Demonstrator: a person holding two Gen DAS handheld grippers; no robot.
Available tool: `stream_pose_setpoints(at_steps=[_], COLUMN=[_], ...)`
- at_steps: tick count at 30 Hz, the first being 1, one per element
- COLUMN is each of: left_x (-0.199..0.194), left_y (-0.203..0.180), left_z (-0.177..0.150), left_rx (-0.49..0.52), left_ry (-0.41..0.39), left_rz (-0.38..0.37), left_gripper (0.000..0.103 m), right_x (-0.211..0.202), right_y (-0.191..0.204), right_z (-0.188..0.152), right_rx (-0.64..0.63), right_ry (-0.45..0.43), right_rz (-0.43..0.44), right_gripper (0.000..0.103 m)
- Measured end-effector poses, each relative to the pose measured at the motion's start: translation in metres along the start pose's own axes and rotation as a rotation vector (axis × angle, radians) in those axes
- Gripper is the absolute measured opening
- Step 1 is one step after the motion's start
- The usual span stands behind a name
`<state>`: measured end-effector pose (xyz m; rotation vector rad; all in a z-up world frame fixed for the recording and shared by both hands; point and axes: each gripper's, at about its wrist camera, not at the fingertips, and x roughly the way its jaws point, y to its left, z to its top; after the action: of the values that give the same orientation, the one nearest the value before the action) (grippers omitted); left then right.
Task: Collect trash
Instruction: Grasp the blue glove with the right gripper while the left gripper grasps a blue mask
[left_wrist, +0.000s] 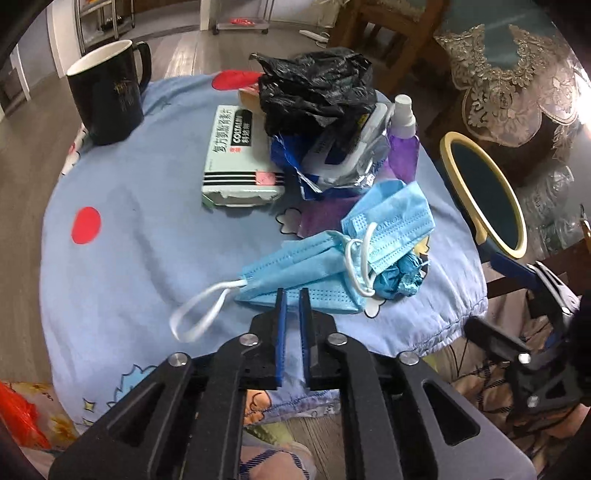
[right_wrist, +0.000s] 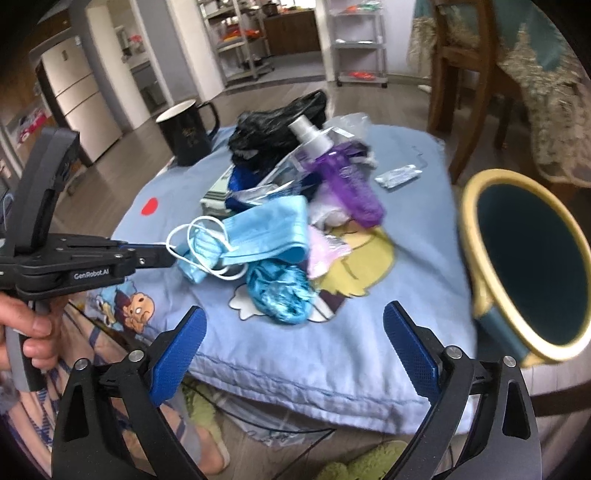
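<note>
A small desk covered by a light blue cartoon-print cloth (left_wrist: 147, 229) carries a heap of litter. Nearest the left gripper (left_wrist: 292, 299) lie two crumpled blue face masks (left_wrist: 332, 258), their white ear loops trailing over the cloth, with a scrunched shiny teal wrapper (left_wrist: 400, 278) touching them on the right. The left gripper's jaws stand almost closed, only a narrow slit between the blue pads, with nothing between them; their tips hang just at the near edge of the lower mask, and whether they touch it cannot be told. Farther back sit a pale green carton (left_wrist: 236, 158), a silver and blue foil pack (left_wrist: 343, 162), a crumpled black plastic bag (left_wrist: 314, 88) on top of the heap, and a purple spray bottle (left_wrist: 402, 140) beside it. A black mug (left_wrist: 107, 92) stands upright at the far left of the desk, well apart from the heap. In the right wrist view the right gripper (right_wrist: 293, 347) has its jaws spread wide and empty, above the near edge of the cloth, short of the teal wrapper. A dark bin with a yellow rim (right_wrist: 532, 266) stands just off the desk's right side. A person's hand (right_wrist: 26, 332) grips the left gripper's handle at the left edge of that view
</note>
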<state>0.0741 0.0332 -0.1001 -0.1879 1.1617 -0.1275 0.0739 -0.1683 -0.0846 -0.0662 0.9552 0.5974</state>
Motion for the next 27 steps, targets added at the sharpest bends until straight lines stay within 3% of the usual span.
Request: stream_pose_setpoints(at_steps=[3,4,5,7,9,11,14,20,24,27], left_x=[-0.003,-0.004,-0.006,-0.007,-0.005,-0.002,0.006,0.019,0.04,0.051], left_y=[-0.004,-0.004,-0.002,-0.001,0.001,0.004,0.006,-0.007,-0.011,-0.009], left_z=[-0.001,-0.001,-0.001,-0.001,-0.001,0.0,0.001,0.004,0.009,0.012], left_rx=[0.01,0.008,0.003,-0.006,-0.011,-0.016,-0.022,0.052,0.109,0.115], left_ry=[-0.011,-0.016,-0.023,-0.027,-0.021,-0.009,0.015,0.028,0.064,0.082], left_rz=[0.002,0.009,0.024,0.058,0.079,0.084,0.093,0.101,0.168,0.144], left_gripper=[0.021,0.031,0.038,0.06,0.063,0.064,0.066,0.07,0.072,0.069], right_x=[0.018,0.026,0.031,0.042,0.049,0.052,0.048,0.024,0.014,0.009], right_y=[0.007,0.008,0.008,0.009,0.009,0.01,0.007,-0.006,-0.018,-0.029], right_z=[0.002,0.003,0.004,0.004,0.003,0.002,0.001,-0.003,-0.004,-0.004], right_rx=[-0.037,-0.045,-0.048,-0.049,-0.054,-0.065,-0.047,-0.007,0.037,0.083], right_ry=[0.027,0.043,0.053,0.07,0.087,0.101,0.096,0.083,0.066,0.053], right_rz=[0.003,0.0,-0.002,0.0,0.007,-0.003,0.013,0.003,-0.026,-0.038], right_gripper=[0.076,0.068,0.065,0.064,0.054,0.034,0.026,0.023,0.023,0.021])
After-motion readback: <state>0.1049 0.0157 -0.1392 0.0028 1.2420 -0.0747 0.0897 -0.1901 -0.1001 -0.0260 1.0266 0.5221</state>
